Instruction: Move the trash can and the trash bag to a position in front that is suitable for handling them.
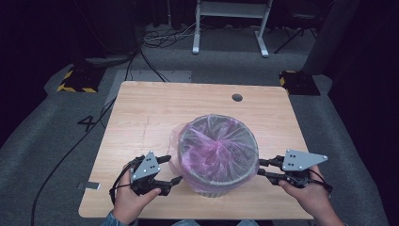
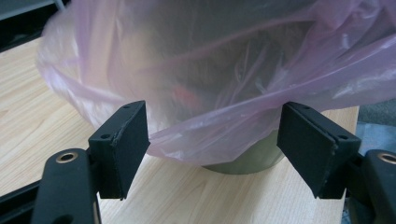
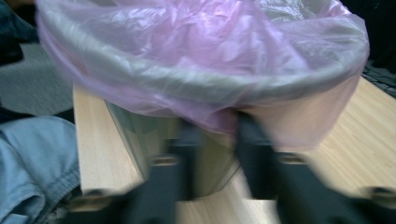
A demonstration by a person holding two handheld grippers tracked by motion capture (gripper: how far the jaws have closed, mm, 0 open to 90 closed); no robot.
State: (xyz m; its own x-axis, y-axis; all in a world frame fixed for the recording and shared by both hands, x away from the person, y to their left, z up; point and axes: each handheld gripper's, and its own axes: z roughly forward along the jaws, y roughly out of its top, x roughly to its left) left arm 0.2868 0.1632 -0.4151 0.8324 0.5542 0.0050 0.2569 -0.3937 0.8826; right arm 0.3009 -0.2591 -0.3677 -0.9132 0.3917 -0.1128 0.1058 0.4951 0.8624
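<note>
I am working at a round grey bin (image 1: 219, 179) lined with a pink plastic bag (image 1: 216, 141), which is standing on the wooden table (image 1: 155, 108) close to its near edge, midway between the left and right edges. The bin is sitting between my two tools: my left gripper (image 1: 170, 169) is just beside its left flank with the jaws spread wide, and in the left gripper view the loose hem of the bag is hanging in the gap between them, gripped by neither. My right gripper (image 1: 261, 167) is just at the bin's right wall; its jaws are standing close together around the overhanging hem (image 3: 219, 122), but that view is smeared by motion, so I cannot tell whether they are pinching the film. Both hands are equally near. The bin's base is partly hidden under the draped film, and what is lying inside the bag is too blurred to make out.
</note>
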